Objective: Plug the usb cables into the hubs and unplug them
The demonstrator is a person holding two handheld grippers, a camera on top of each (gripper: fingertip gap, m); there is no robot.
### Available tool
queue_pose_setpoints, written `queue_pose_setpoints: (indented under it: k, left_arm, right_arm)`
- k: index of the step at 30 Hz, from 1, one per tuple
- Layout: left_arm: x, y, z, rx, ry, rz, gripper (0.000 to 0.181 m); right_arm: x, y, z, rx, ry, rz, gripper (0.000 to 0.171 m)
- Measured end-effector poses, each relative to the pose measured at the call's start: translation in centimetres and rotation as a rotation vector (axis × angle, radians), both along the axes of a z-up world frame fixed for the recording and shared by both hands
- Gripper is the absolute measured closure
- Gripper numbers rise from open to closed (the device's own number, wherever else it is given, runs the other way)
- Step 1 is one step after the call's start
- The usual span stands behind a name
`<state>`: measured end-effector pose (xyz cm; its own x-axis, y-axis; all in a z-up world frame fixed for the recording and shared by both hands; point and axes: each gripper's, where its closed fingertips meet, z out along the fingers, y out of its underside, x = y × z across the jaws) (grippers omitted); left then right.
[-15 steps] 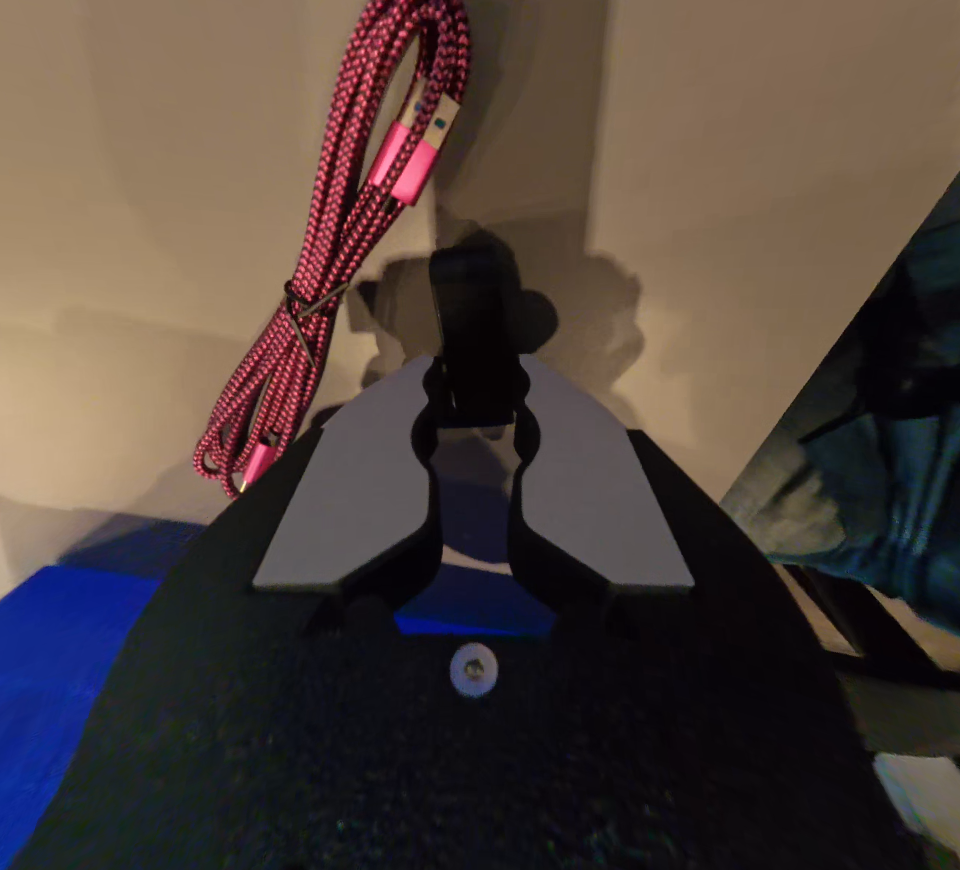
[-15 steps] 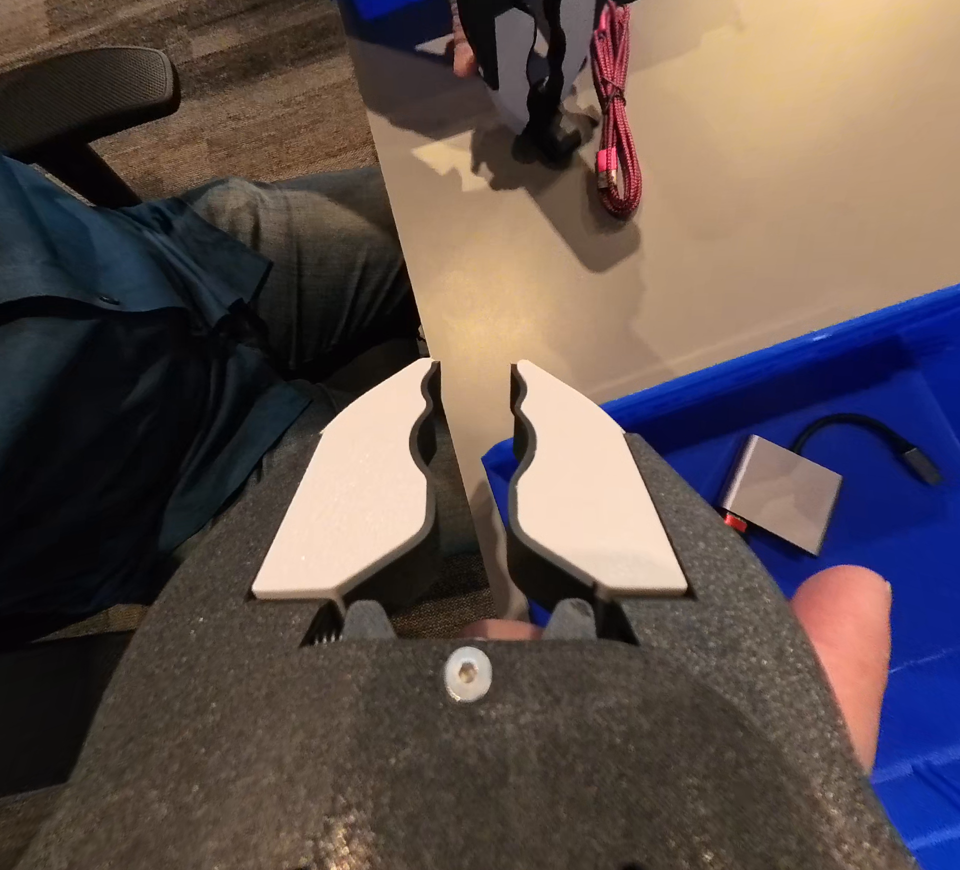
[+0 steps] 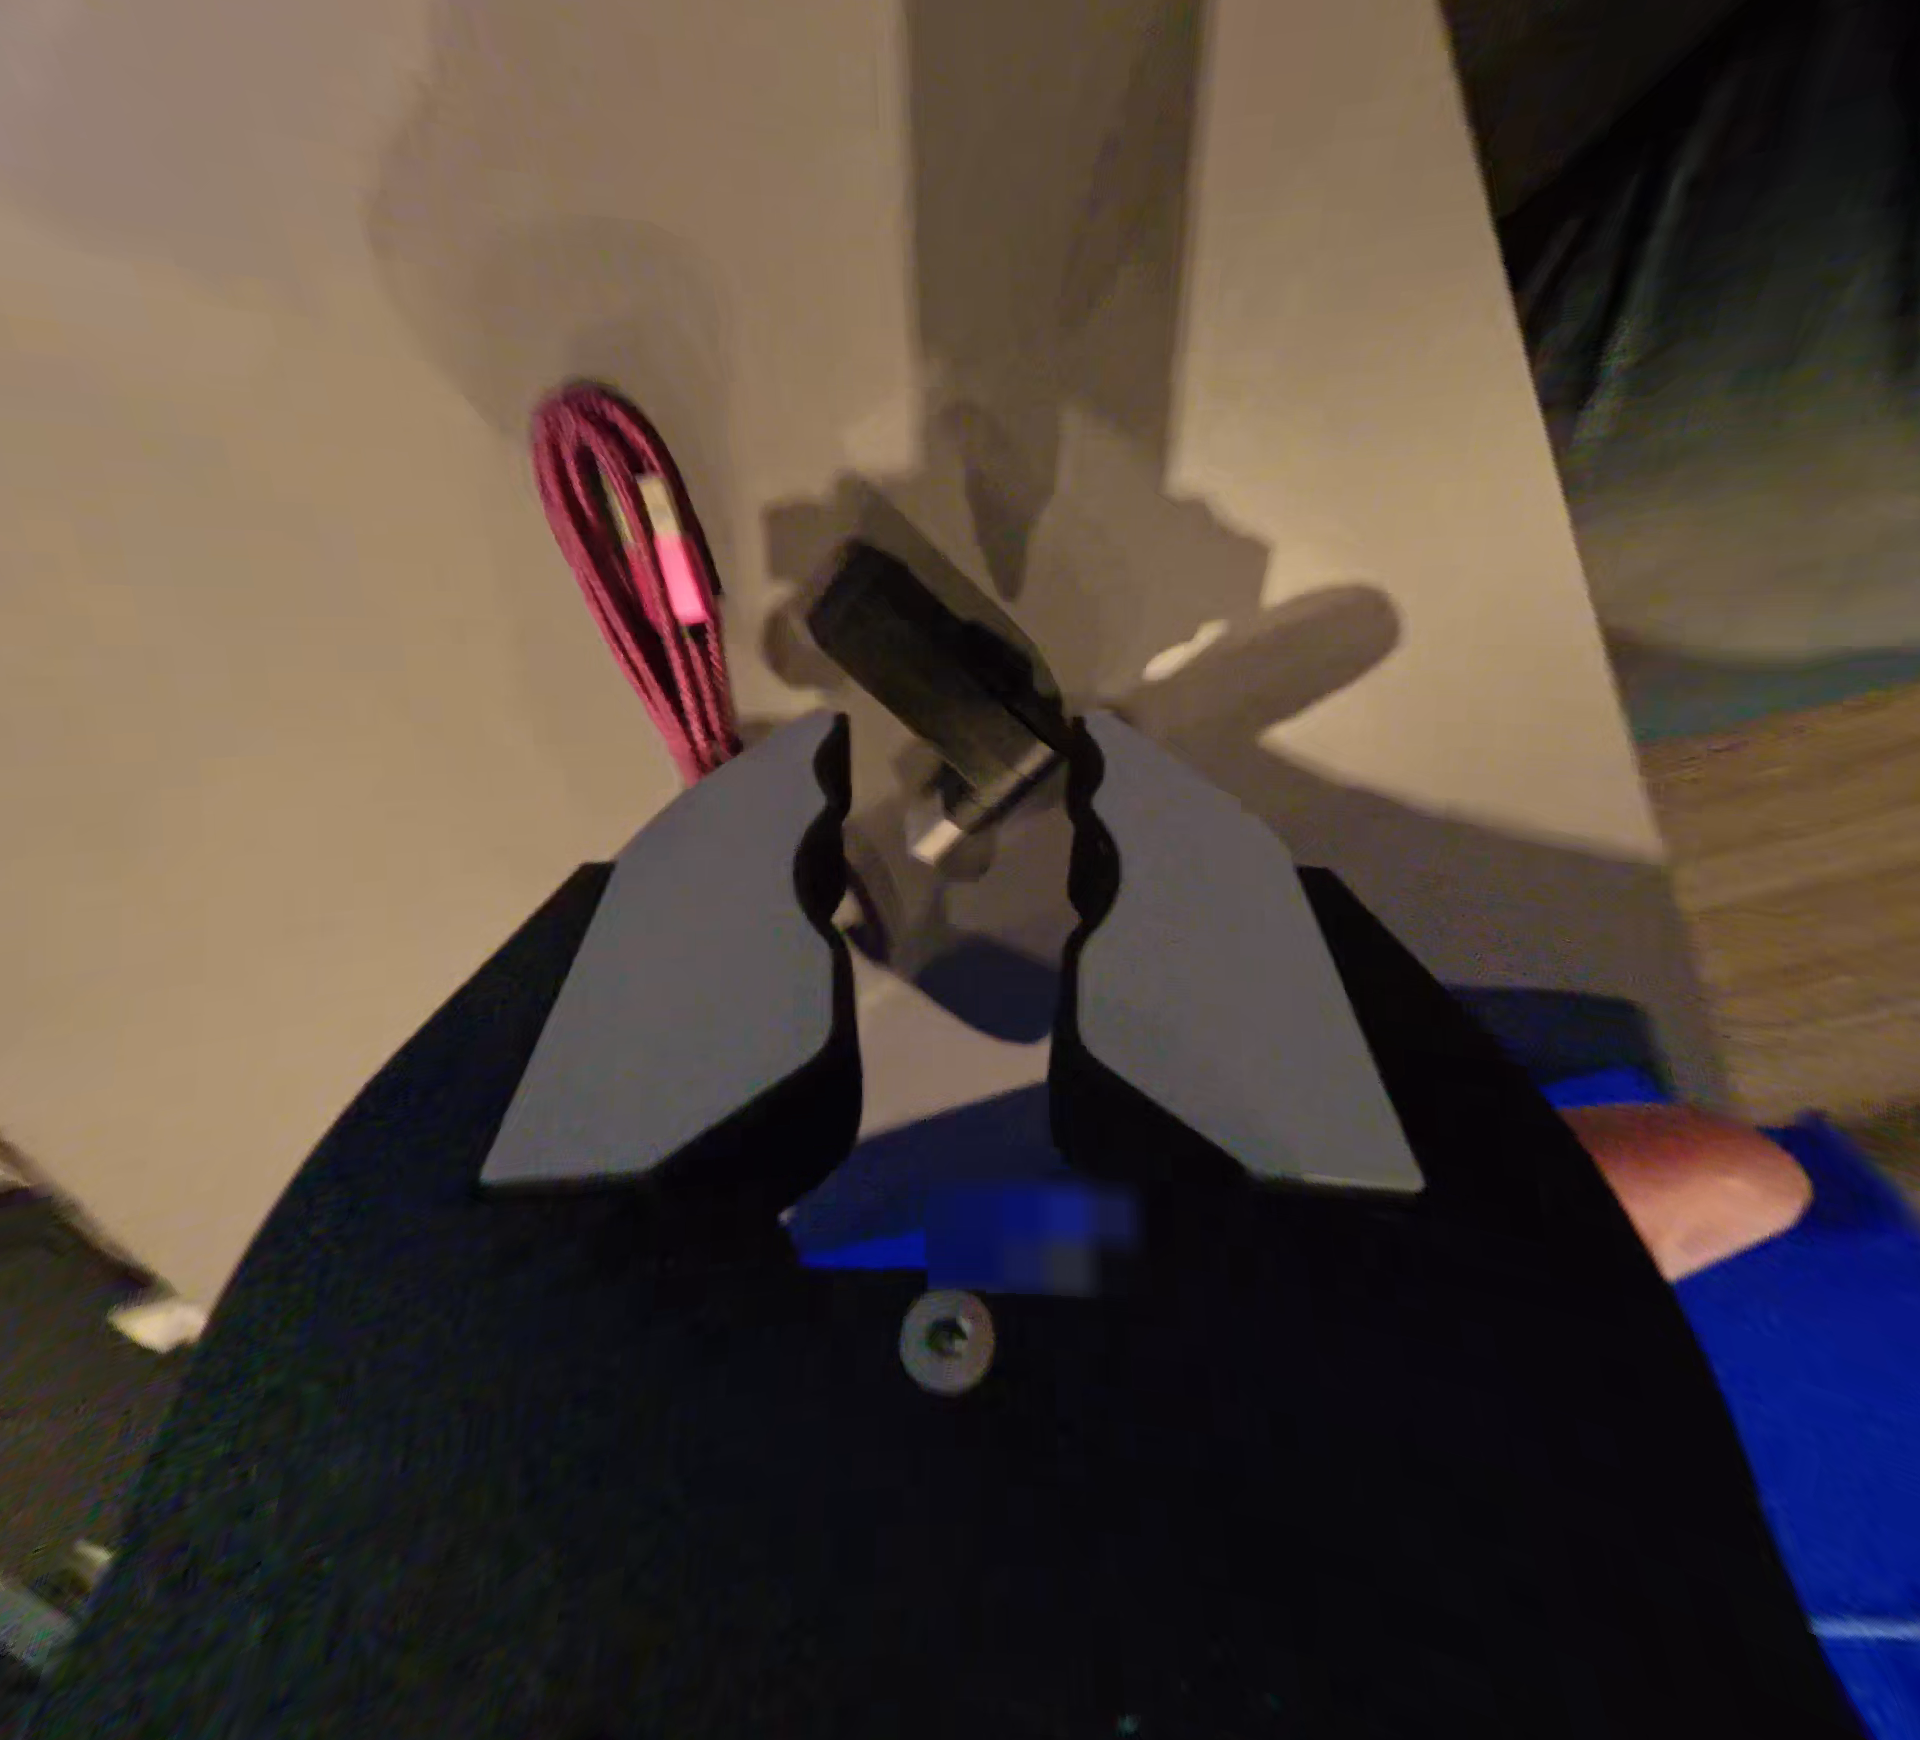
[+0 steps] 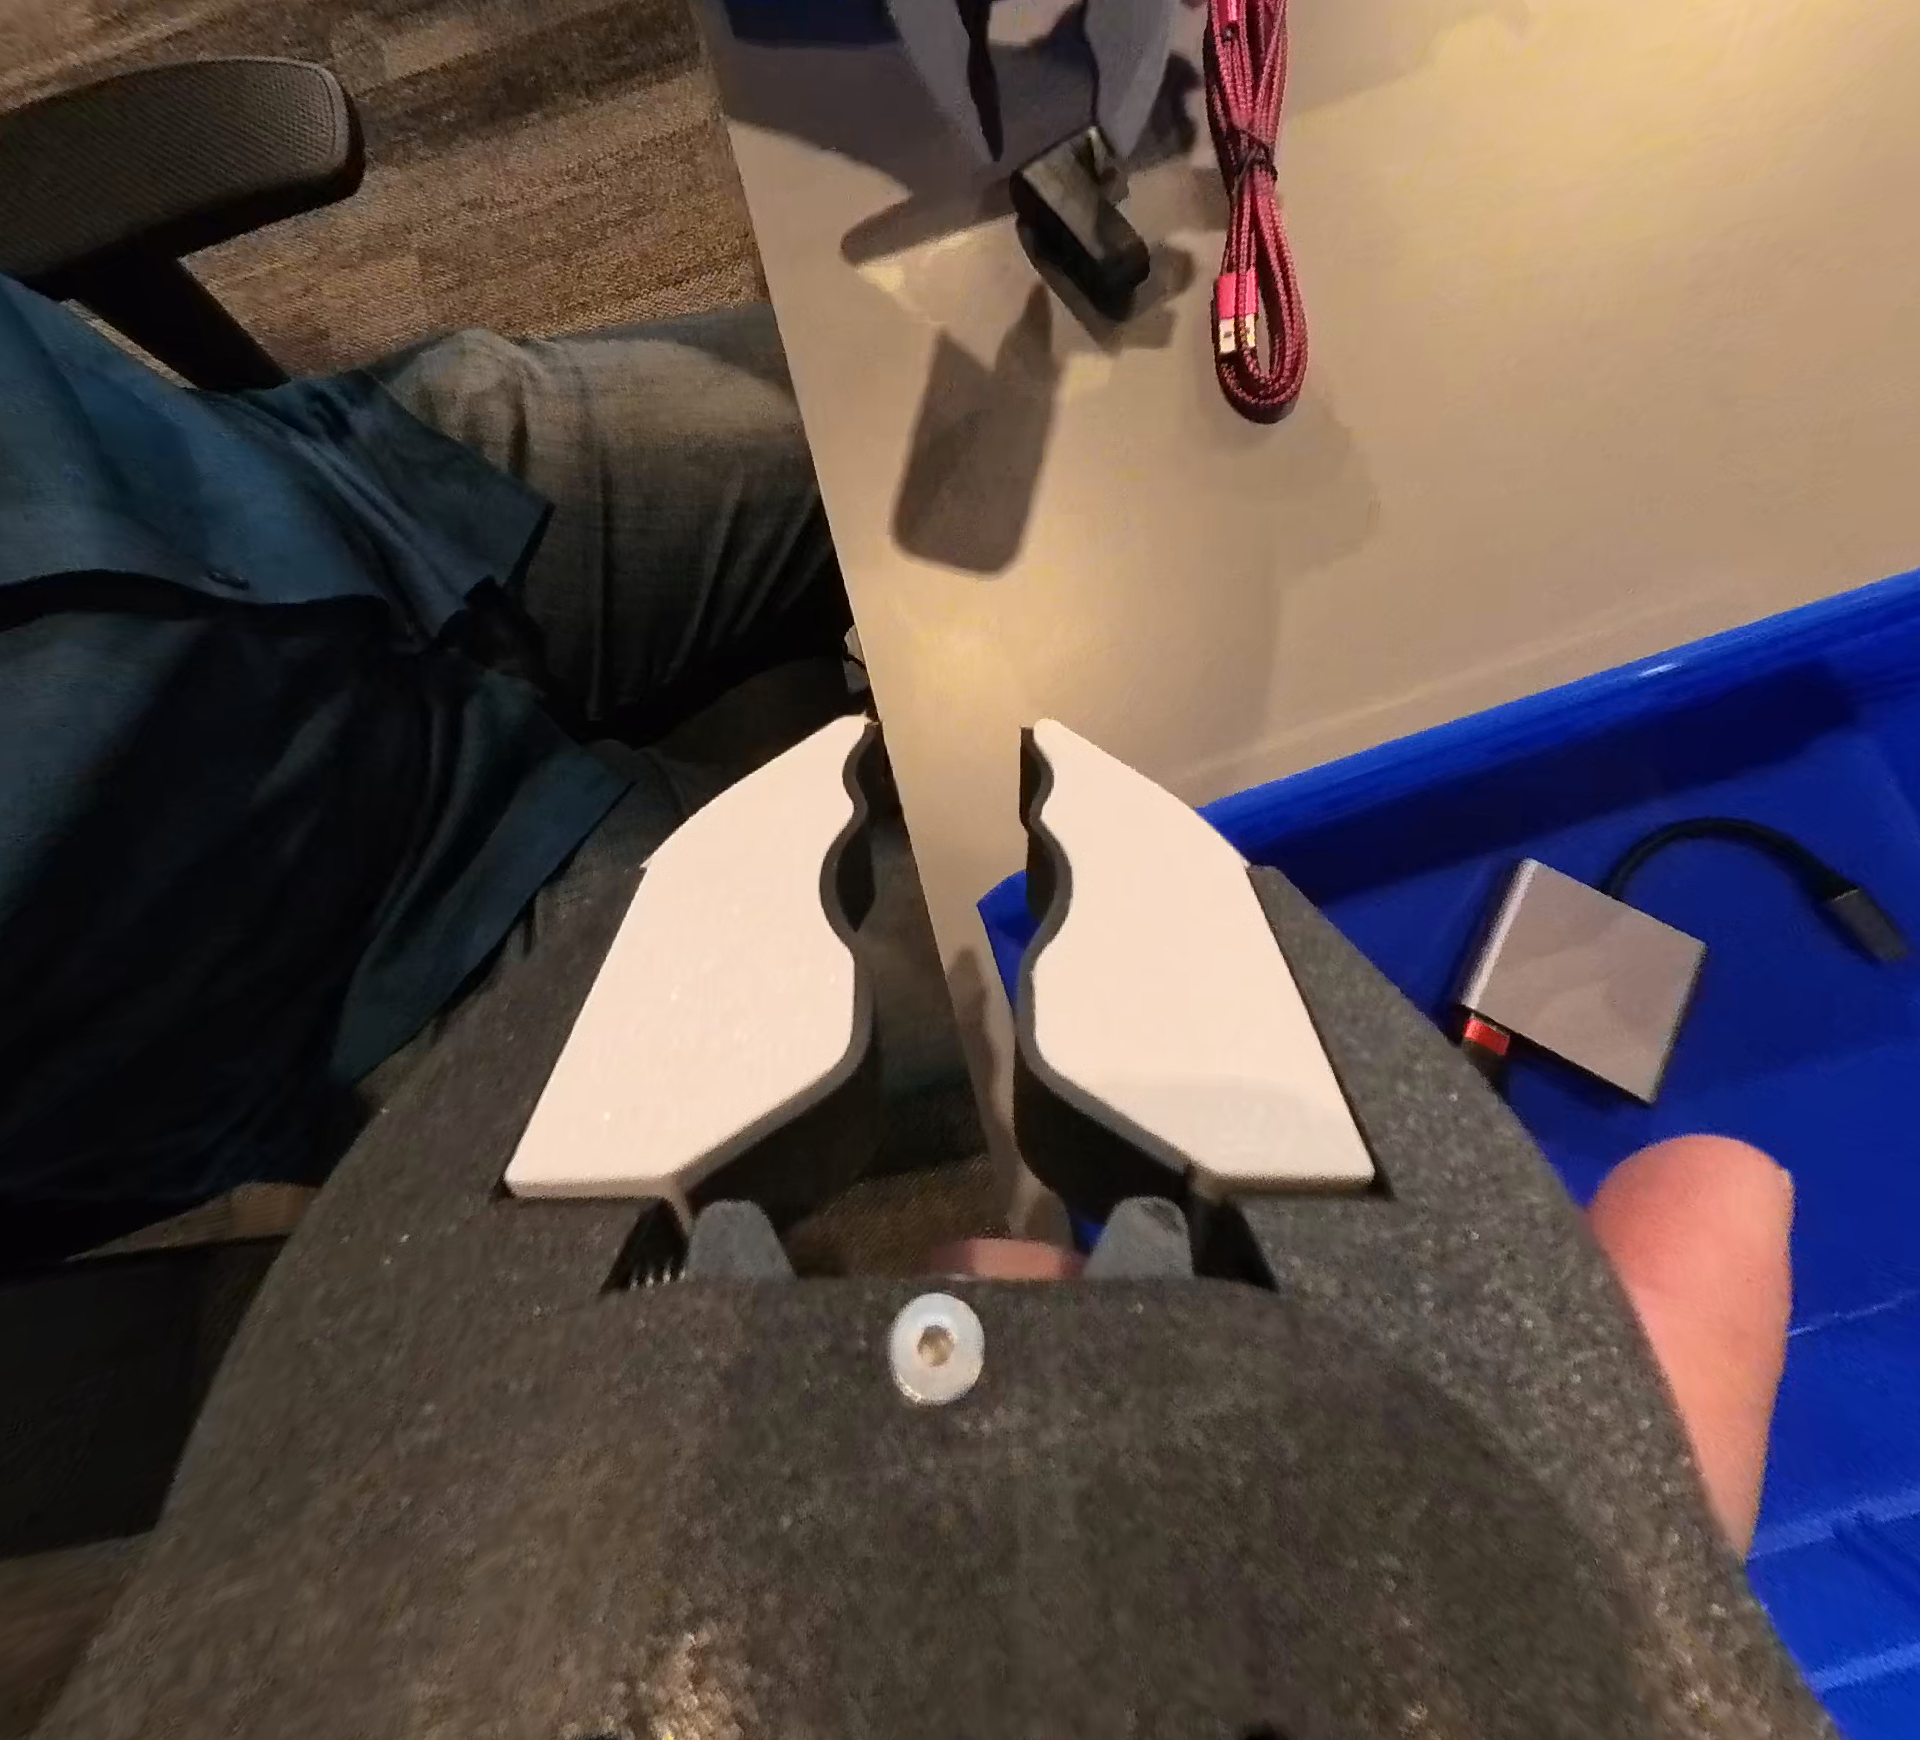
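A small black hub [image 3: 920, 651] with a silver plug end lies slanted on the beige table [image 3: 312, 651], just ahead of my left gripper [image 3: 958, 729]. That gripper is open and holds nothing. The hub's near end sits by the right fingertip; I cannot tell whether they touch. A bundled pink braided USB cable [image 3: 649, 589] lies left of the hub. The right wrist view shows the hub [image 4: 1081, 236], the cable [image 4: 1252, 184] and the left gripper [image 4: 1055, 132] far off. My right gripper [image 4: 951, 734] is open and empty over the table's near edge.
A blue bin [image 4: 1558, 703] at the right holds a grey hub [image 4: 1579, 994] with a short dark cable. Another blue bin [image 3: 1766, 1378] lies under the left gripper. The person's lap [image 4: 312, 651] and a chair armrest [image 4: 177, 132] lie beyond the table edge. The grippers' ends are close to 25 cm from one another.
My left gripper has opened and let go of the black hub, which now lies slanted on the table. The left gripper has drawn back. The right gripper has barely moved.
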<state>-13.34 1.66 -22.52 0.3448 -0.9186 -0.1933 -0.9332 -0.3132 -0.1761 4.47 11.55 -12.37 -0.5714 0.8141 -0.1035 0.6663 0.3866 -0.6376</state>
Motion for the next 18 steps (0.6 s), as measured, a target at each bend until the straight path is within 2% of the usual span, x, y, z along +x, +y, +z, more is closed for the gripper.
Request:
queue_pose_setpoints:
  k: [3, 7, 11, 15, 18]
  left_arm:
    - [0.4, 0.4, 0.5, 0.004, -0.005, -0.152, 0.154]
    - [0.5, 0.4, -0.2, -0.053, 0.013, -0.204, 0.159]
    - [0.5, 1.3, -0.8, -0.095, -0.053, -0.014, 0.145]
    - [0.8, 0.9, -0.6, -0.144, -0.157, 0.188, 0.114]
    - [-0.6, 0.0, -0.8, -0.160, -0.121, 0.383, 0.115]
  right_arm:
    - [0.1, 0.0, 0.1, -0.005, 0.000, -0.002, 0.147]
    - [0.6, 0.1, -0.2, -0.009, -0.010, -0.005, 0.148]
    - [1.1, 0.5, -0.6, -0.013, -0.020, -0.011, 0.149]
    - [1.2, 0.6, -0.6, -0.019, -0.016, -0.012, 0.151]
    - [1.2, 0.5, -0.7, -0.016, -0.011, -0.006, 0.152]
